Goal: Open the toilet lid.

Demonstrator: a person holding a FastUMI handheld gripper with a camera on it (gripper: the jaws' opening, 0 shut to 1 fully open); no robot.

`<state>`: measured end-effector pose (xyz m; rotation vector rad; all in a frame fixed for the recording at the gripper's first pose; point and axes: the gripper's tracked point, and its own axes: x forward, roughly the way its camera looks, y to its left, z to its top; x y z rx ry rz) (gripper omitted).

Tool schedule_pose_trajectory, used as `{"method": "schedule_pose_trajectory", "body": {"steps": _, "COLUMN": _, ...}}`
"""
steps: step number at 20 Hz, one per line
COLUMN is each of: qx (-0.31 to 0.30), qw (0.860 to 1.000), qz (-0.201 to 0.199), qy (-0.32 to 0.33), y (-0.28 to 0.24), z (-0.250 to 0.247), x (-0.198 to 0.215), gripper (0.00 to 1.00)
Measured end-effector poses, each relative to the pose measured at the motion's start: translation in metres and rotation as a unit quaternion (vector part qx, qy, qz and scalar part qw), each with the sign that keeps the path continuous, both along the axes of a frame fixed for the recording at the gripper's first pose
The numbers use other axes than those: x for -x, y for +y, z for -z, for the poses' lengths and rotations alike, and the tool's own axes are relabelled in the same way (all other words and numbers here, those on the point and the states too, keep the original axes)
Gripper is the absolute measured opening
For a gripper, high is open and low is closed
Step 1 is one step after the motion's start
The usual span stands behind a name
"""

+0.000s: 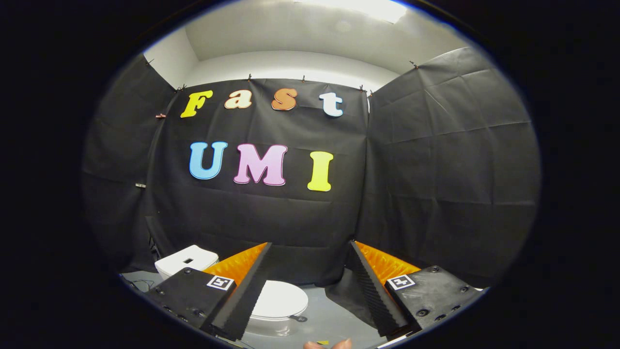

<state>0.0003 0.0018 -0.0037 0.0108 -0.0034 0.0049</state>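
A small white toilet stands on the grey floor below and ahead of me, against the black cloth wall. Its tank (186, 259) sits beyond my left finger. The white lid (281, 298) lies flat and closed on the bowl, partly hidden behind the left finger (242, 295). A small dark tab (299, 318) sticks out at the lid's front rim. My gripper (310, 247) is open, held well above the toilet, with a wide gap and nothing between the fingers.
Black cloth walls (436, 169) close in the back and both sides. Grey floor (329, 320) stretches to the right of the toilet. A person's fingertips (329, 345) show just below the gripper. Thin cables (140, 283) lie on the floor left of the tank.
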Motion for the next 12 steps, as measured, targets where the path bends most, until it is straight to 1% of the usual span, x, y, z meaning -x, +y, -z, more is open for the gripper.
{"method": "schedule_pose_trajectory", "body": {"steps": 6, "qx": -0.002, "qw": 1.0, "qz": -0.006, "qy": -0.002, "y": -0.001, "z": 0.024, "x": -0.017, "gripper": 0.99}}
{"method": "schedule_pose_trajectory", "body": {"steps": 9, "qx": -0.006, "qw": 1.0, "qz": -0.018, "qy": 0.005, "y": 0.002, "z": 0.043, "x": -0.026, "gripper": 0.99}}
{"method": "schedule_pose_trajectory", "body": {"steps": 12, "qx": -0.019, "qw": 0.999, "qz": -0.039, "qy": 0.009, "y": 0.007, "z": 0.062, "x": -0.033, "gripper": 0.99}}
